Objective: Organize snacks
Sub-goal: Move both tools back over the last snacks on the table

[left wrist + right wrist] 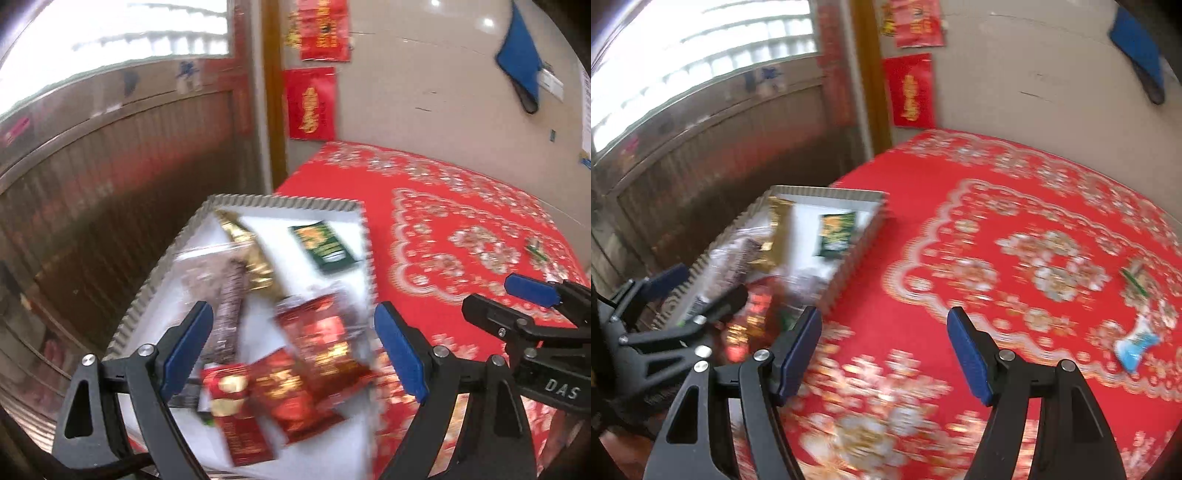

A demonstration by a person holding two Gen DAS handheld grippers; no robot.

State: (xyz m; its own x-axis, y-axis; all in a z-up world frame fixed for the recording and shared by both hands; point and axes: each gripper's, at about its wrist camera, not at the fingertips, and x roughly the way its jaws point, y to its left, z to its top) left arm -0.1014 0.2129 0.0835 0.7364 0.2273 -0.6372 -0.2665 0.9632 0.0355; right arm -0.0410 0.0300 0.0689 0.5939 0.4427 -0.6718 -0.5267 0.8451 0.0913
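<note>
Across the red patterned desk (1015,206) we start, cloth spread wide beneath both tools. At its left edge sits the fluted tray (280,202), loaded with snacks: red packets (314,354) nearest, a gold packet (255,258), a green packet (325,247) toward the far rim. Left gripper (291,347) hangs over that tray, jaws wide, nothing between them. Right gripper (884,354) is above bare cloth, jaws apart and empty. Out on the right of the desk, a blue-and-white snack (1136,343) and a small green one (1134,282) lie loose, well apart from the tray.
</note>
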